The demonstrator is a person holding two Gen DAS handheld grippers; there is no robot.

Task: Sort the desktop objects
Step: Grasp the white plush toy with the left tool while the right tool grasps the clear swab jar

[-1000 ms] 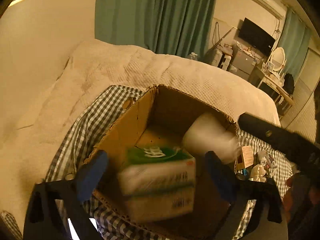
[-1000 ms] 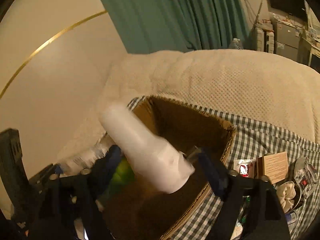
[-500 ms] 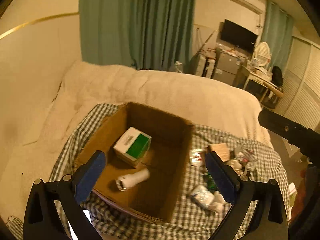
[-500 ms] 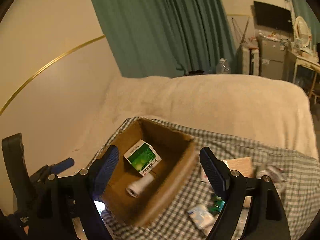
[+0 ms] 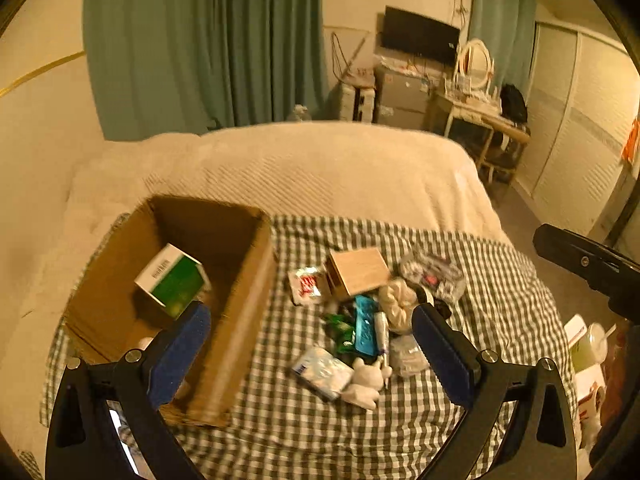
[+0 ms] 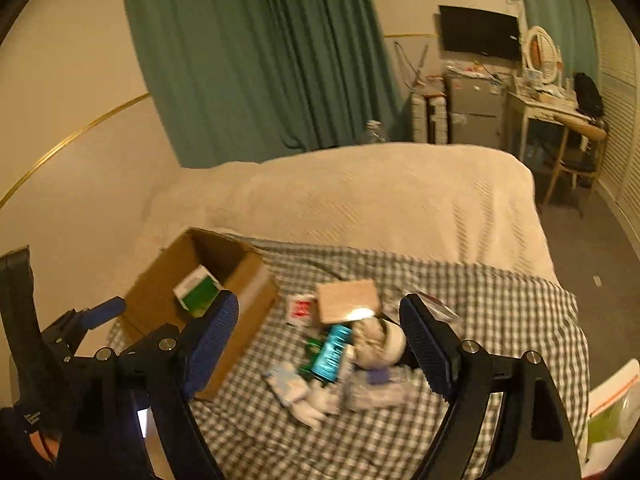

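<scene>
Both grippers hang above a bed, with a green-and-white checked cloth [image 5: 460, 420] spread over the near end of a cream blanket [image 5: 320, 176]. The left gripper [image 5: 308, 344] has its blue-padded jaws spread wide with nothing between them; past them lie the box and the heap of small things on the cloth. The right gripper [image 6: 316, 336] is likewise wide open and holds nothing, its pads framing the same heap from a little further right. A brown cardboard box [image 5: 248, 280] sits on the left part of the cloth with its top open. Inside it, a green-and-white carton [image 5: 172, 280] lies tilted against the floor of the box. Just right of the box, on the cloth, is a loose pile: a small tan box [image 5: 360, 272], a red-and-white packet [image 5: 306, 284] touching its left side, a blue tube [image 5: 366, 330] below it, a green wrapper [image 5: 340, 330] beside the tube, a pale blue-white pack [image 5: 320, 372] at the near edge, and a small white soft toy [image 5: 366, 384] just right of that pack. Some clear plastic wrapping [image 5: 434, 272] lies at the pile's far right. Teal curtains [image 5: 200, 40] hang behind the bed, and a dark screen [image 5: 420, 40] is mounted on the far wall.
</scene>
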